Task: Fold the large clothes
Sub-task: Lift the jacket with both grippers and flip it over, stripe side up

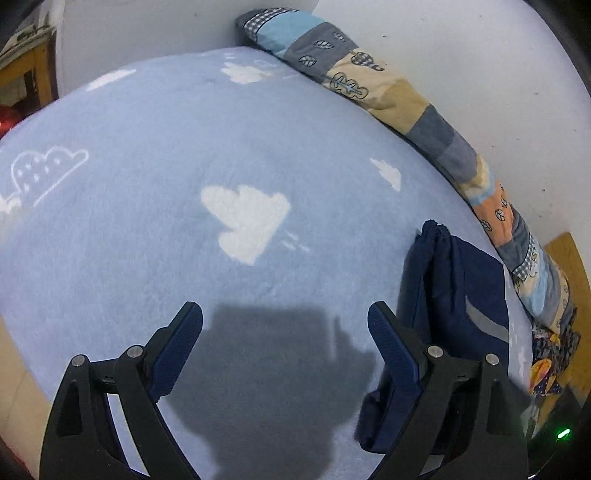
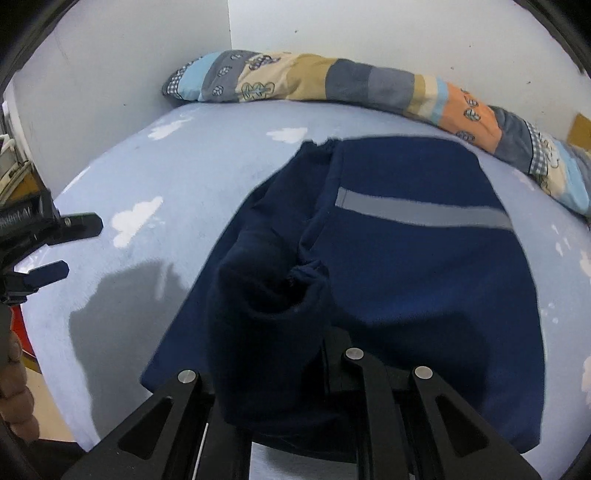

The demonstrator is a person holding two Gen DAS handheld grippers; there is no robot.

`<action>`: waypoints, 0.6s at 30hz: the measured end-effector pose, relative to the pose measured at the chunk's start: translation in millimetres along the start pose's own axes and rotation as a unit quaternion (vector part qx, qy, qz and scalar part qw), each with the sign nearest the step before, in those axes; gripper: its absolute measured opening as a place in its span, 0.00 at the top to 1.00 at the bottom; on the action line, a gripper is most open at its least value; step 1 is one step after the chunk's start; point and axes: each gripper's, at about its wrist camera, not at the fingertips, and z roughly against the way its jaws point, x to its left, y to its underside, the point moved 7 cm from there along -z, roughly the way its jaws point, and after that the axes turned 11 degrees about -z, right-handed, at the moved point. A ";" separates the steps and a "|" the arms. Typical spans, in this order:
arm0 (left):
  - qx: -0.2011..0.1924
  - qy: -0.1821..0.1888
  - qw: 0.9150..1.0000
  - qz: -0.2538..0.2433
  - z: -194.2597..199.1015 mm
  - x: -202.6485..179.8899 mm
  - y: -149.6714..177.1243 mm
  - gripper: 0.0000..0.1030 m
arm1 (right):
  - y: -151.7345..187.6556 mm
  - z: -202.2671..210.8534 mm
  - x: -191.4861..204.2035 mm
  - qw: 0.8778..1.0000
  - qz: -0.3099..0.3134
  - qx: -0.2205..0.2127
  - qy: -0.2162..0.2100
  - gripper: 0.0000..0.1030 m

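Note:
A navy garment [image 2: 406,266] with a grey stripe [image 2: 424,210] lies partly folded on a light blue bed sheet [image 2: 177,173] with white clouds. A bunched fold of it drapes over my right gripper [image 2: 280,332] and hides the fingertips, so the grip does not show. In the left wrist view the garment [image 1: 454,295] lies at the right, just beyond the right finger. My left gripper [image 1: 284,325] is open and empty above the bare sheet [image 1: 221,140]. It also shows in the right wrist view [image 2: 74,243], left of the garment.
A long patchwork bolster [image 2: 351,85] lies along the white walls [image 2: 406,33] at the far edge of the bed; it also shows in the left wrist view [image 1: 406,103]. Wooden furniture [image 1: 33,74] stands past the bed's left side.

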 end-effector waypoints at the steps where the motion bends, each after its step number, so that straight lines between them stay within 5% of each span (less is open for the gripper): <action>1: -0.001 0.002 1.000 0.000 1.4 6.4 -3.7 0.11 | -8.5 5.3 -2.5 1.000 -0.015 -0.005 -0.013 0.88; 5: -0.002 0.017 1.000 0.000 2.7 5.2 -7.3 0.11 | -20.1 11.9 8.2 1.000 0.003 -0.014 -0.016 0.88; 9: -0.004 0.022 1.000 0.001 8.0 3.7 -6.5 0.11 | 12.3 -8.1 23.2 0.997 0.069 0.007 0.020 0.86; 12: -0.005 0.022 1.000 -0.002 9.6 2.0 -5.5 0.11 | 25.9 -2.4 37.6 0.993 0.112 -0.019 0.029 0.85; 15: -0.003 0.023 1.000 -0.002 8.7 1.5 -4.4 0.11 | 28.7 -3.7 43.2 0.992 0.123 -0.014 0.030 0.68; 18: -0.001 0.025 1.000 0.002 7.8 1.7 -4.2 0.11 | 45.9 -2.9 54.8 0.983 0.181 -0.009 0.040 0.64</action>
